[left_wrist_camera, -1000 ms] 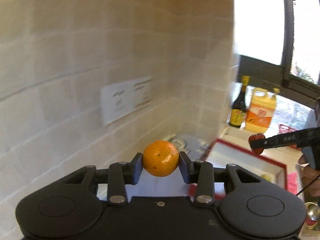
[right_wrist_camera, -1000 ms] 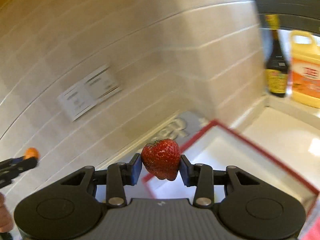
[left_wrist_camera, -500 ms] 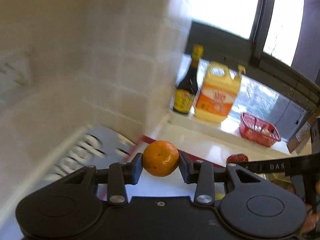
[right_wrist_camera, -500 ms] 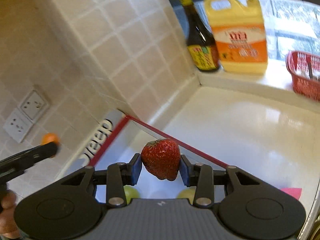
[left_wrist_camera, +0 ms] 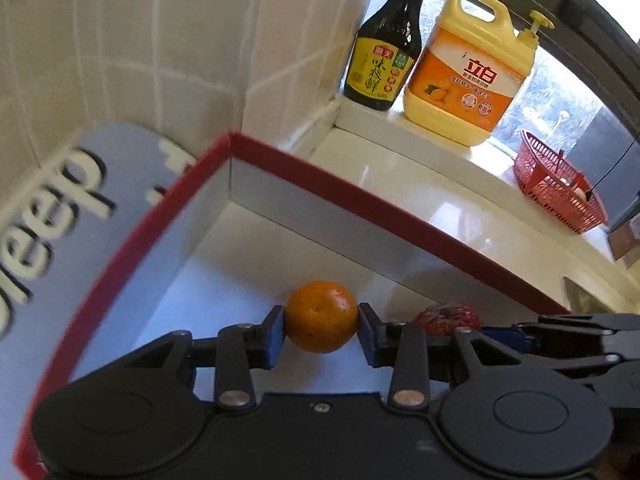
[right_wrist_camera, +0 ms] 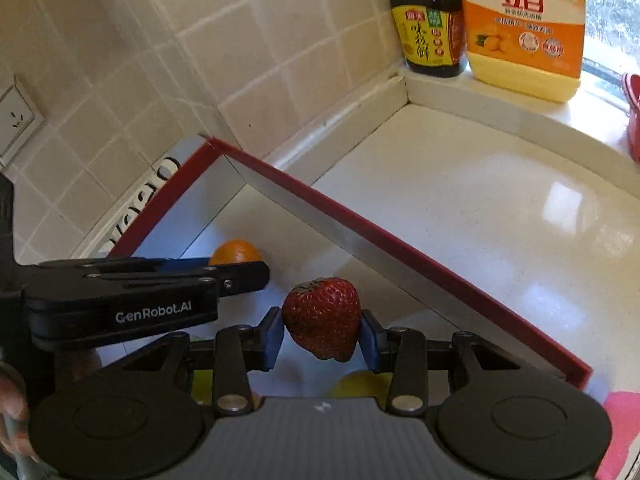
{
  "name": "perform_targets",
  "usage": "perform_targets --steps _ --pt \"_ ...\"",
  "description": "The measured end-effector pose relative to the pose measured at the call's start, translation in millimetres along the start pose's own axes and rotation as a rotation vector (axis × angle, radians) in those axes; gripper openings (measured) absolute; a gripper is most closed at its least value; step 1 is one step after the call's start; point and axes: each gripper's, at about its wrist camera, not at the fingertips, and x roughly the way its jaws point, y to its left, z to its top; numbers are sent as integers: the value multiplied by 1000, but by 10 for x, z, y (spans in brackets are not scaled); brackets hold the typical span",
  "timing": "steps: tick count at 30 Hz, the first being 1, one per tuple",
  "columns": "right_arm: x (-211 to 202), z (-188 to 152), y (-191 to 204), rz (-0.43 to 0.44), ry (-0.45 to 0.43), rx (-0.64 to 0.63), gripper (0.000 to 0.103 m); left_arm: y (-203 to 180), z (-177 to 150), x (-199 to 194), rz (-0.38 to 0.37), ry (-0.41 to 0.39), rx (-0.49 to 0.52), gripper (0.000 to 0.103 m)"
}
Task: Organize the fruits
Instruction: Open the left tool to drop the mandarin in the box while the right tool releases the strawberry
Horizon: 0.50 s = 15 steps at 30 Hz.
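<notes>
Two fruits are being carried over the red-rimmed box [right_wrist_camera: 420, 264] at once. The left gripper [left_wrist_camera: 321, 330] is clamping an orange [left_wrist_camera: 321, 316], and the right gripper [right_wrist_camera: 322, 330] is clamping a strawberry [right_wrist_camera: 321, 317]; both are hanging above the white box floor, near the far corner. The step in hand is judged to be placement. Yellow-green fruits [right_wrist_camera: 360, 385] are lying below the strawberry, so the next move is calling for lowering each fruit onto bare floor before the jaws are being parted.

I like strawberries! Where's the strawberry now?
The strawberry is pinched in the right tongs over the red-rimmed box, right of the orange.
</notes>
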Motion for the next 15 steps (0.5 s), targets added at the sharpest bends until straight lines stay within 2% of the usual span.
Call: perform_targets --steps 4,6,11,13,15 --pt "101 -12 36 -11 12 -19 42 -14 -10 53 -8 22 16 45" --pt "166 -27 41 -15 24 -19 42 -39 -12 93 13 47 32 47" --pt "184 -85 106 -39 20 -54 44 -70 -4 90 20 54 53 47" --pt "191 -88 130 -45 23 -65 44 -62 -7 82 14 58 45 50" --pt "185 -92 136 -43 30 -65 47 -31 -8 54 -2 65 22 59"
